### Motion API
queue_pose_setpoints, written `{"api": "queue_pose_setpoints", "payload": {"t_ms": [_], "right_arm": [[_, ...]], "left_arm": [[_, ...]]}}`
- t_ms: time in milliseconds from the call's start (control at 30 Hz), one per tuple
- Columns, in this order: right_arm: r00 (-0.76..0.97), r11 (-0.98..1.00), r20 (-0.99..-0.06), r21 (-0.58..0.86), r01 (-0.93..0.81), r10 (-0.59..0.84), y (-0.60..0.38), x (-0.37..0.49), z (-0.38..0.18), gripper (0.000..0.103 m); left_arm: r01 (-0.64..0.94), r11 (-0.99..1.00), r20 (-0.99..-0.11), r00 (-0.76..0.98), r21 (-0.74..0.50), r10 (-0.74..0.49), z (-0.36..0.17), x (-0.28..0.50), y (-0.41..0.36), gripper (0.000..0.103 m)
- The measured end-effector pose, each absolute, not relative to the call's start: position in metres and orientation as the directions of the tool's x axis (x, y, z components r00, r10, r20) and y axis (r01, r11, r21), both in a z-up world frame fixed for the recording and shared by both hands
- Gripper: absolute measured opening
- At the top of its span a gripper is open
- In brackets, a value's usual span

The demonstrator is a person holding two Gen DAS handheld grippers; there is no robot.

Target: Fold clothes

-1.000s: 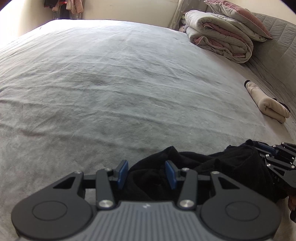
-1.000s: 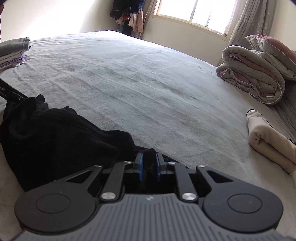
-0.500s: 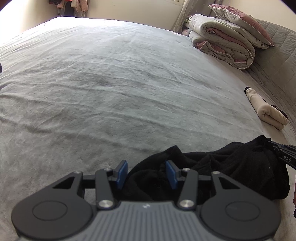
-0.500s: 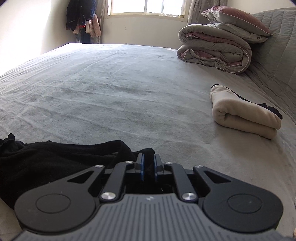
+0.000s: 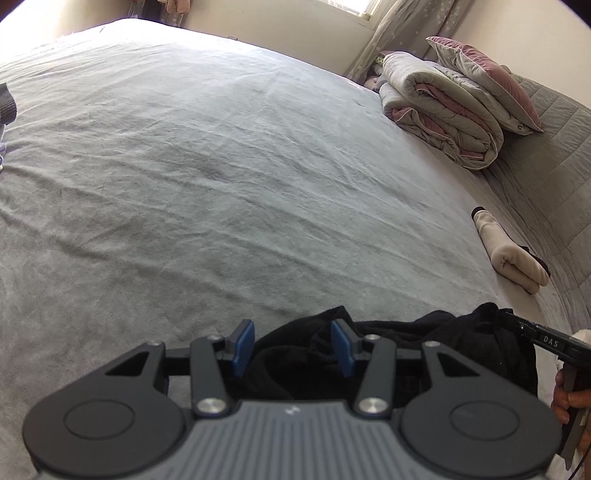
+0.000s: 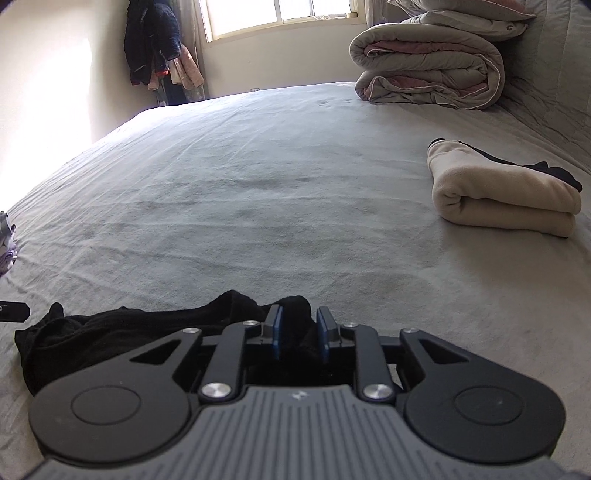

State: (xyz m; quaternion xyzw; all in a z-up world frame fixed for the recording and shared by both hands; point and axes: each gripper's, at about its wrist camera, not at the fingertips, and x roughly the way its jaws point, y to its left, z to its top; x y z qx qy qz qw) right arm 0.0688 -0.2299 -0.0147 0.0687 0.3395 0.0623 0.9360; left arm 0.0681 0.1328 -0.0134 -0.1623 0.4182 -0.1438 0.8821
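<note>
1. Left gripper [image 5: 292, 347]: pads wide apart, black garment [image 5: 443, 343] bunched between, ungripped, on grey bed [image 5: 221, 184].
2. Right gripper [image 6: 298, 338]: narrower gap, cloth between; grip unclear.
3. Window [image 6: 277, 14] seen only from right wrist.

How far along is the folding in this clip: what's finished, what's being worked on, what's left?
Done: a cream garment lies folded on the bed near the headboard. In hand: the black garment is bunched at the near edge, with the left gripper open around it and the right gripper partly open, fabric between its pads. Left: spread it flat and fold it; no fold shows in it yet.
</note>
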Motion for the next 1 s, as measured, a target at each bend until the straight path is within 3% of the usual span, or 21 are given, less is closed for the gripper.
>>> {"api": "queue_pose_setpoints", "payload": {"t_ms": [100, 400, 700, 1000], "right_arm": [[0.771, 0.97, -0.605, 0.234, -0.064, 0.197, -0.236, 0.068, -0.01, 0.039], [0.776, 0.964, -0.592, 0.253, -0.076, 0.217, -0.234, 0.067, -0.005, 0.039], [0.778, 0.964, -0.592, 0.26, -0.062, 0.21, -0.243, 0.065, -0.002, 0.039], [0.749, 0.971, -0.634, 0.235, -0.051, 0.193, -0.247, 0.066, -0.012, 0.041]], "left_arm": [[0.124, 0.886, -0.673, 0.606, -0.447, -0.425, -0.009, 0.067, 0.135, 0.047], [0.101, 0.868, -0.691, 0.563, -0.487, -0.454, -0.013, 0.071, 0.124, 0.045], [0.349, 0.92, -0.681, 0.63, -0.18, -0.372, -0.01, 0.059, 0.096, 0.044], [0.423, 0.898, -0.697, 0.608, -0.121, -0.38, -0.021, 0.054, 0.083, 0.043]]}}
